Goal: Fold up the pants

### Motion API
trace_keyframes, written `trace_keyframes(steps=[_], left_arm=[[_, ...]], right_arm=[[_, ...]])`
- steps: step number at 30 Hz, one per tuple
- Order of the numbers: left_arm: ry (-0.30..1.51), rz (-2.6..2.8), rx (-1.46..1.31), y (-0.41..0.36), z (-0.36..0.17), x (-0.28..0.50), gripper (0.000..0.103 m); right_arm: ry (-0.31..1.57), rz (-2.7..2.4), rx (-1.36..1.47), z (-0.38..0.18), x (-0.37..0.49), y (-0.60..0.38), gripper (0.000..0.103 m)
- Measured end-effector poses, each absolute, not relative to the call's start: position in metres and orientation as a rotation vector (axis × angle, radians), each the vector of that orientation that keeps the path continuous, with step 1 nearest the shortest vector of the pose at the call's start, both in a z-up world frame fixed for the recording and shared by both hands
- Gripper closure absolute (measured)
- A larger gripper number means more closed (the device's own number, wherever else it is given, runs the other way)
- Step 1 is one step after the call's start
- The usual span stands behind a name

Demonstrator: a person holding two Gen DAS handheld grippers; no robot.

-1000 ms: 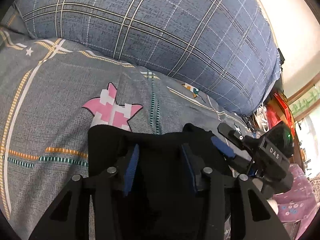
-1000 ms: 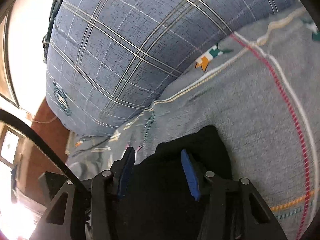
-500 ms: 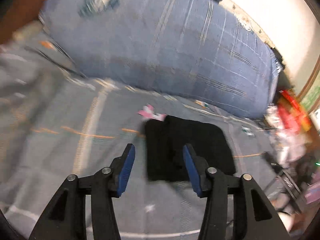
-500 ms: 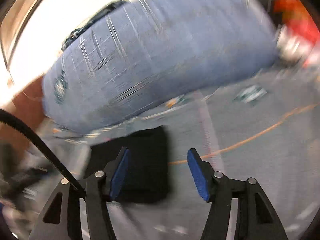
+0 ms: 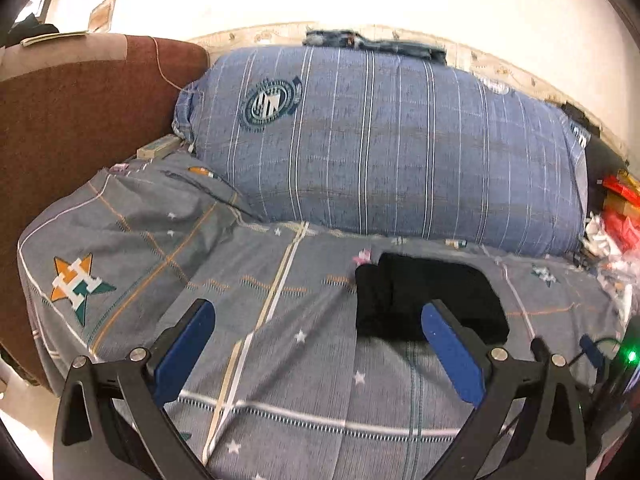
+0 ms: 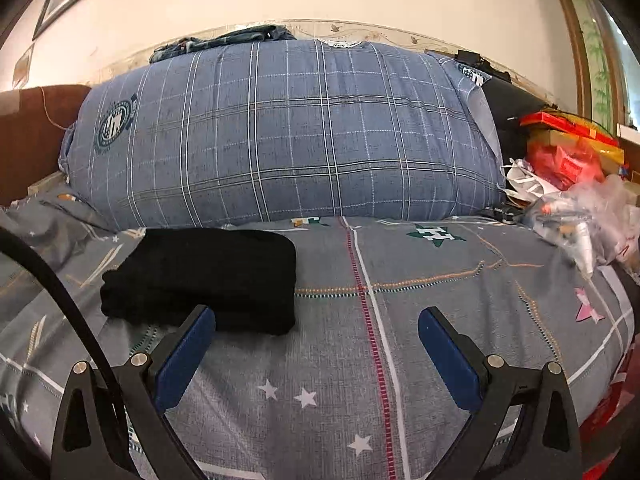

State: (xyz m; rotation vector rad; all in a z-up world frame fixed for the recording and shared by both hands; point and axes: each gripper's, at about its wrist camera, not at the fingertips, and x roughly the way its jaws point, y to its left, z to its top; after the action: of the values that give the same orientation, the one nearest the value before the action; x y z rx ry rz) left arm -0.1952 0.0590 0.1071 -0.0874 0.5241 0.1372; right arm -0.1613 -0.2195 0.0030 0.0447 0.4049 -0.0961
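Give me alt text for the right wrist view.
Folded black pants lie on a grey patterned bedsheet, left of centre, in front of a large blue plaid pillow. The right gripper hangs above the sheet, jaws opening with nothing between them. Bags and boxes are piled at right.

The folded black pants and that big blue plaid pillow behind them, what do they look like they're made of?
The black pants look like a soft, thick knit or fleece: matte, no sheen, rounded bulky fold edges; the exact fabric cannot be told. The blue plaid pillow looks like a woven cotton-type cover, matte with a heathered grain, printed white and dark lines and a round crest, stretched smooth over plump filling.
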Motion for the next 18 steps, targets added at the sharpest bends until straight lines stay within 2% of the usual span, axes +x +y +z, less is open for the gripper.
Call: trace_keyframes(steps=[5,18], left_arm=[[0.601,0.115,-0.071,0.043,0.089,-0.193,0.0],[0.656,0.066,0.051,0.013,0.066,-0.19,0.0]], right_arm=[[0.435,-0.073,0.028,-0.004,-0.161,-0.216,0.0],[0.496,-0.023,-0.016,-0.016,-0.151,-0.197,0.0]])
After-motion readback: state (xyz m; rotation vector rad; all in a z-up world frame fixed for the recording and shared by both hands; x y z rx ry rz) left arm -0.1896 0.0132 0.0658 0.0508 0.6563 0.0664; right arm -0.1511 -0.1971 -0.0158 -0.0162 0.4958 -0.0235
